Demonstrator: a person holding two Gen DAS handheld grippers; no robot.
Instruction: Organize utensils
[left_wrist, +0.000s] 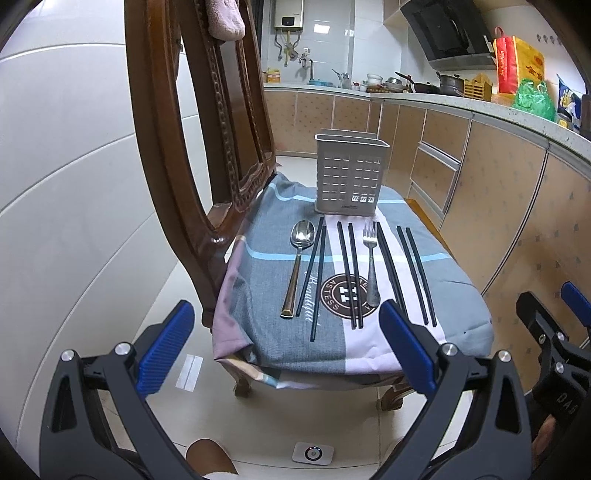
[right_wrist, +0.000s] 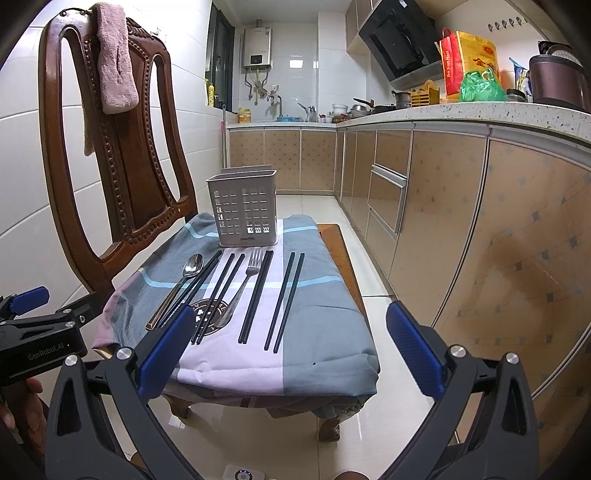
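On cloth (left_wrist: 454, 295): slotted holder (left_wrist: 351, 173) upright; cutlery alongside, outside.

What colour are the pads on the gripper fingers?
Bright blue ribbed pads on black arms, clearest in the right wrist view.

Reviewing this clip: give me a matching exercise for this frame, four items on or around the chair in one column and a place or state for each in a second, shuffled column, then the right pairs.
Column 1:
1. spoon
2. fork
3. utensil holder
4. pink towel

Column 2:
A. stands upright at the far edge of the cloth-covered seat
B. hangs over the top of the chair back
C. lies at the left end of the row of utensils
D. lies between pairs of black chopsticks, tines toward the holder

Pairs: 1-C, 2-D, 3-A, 4-B
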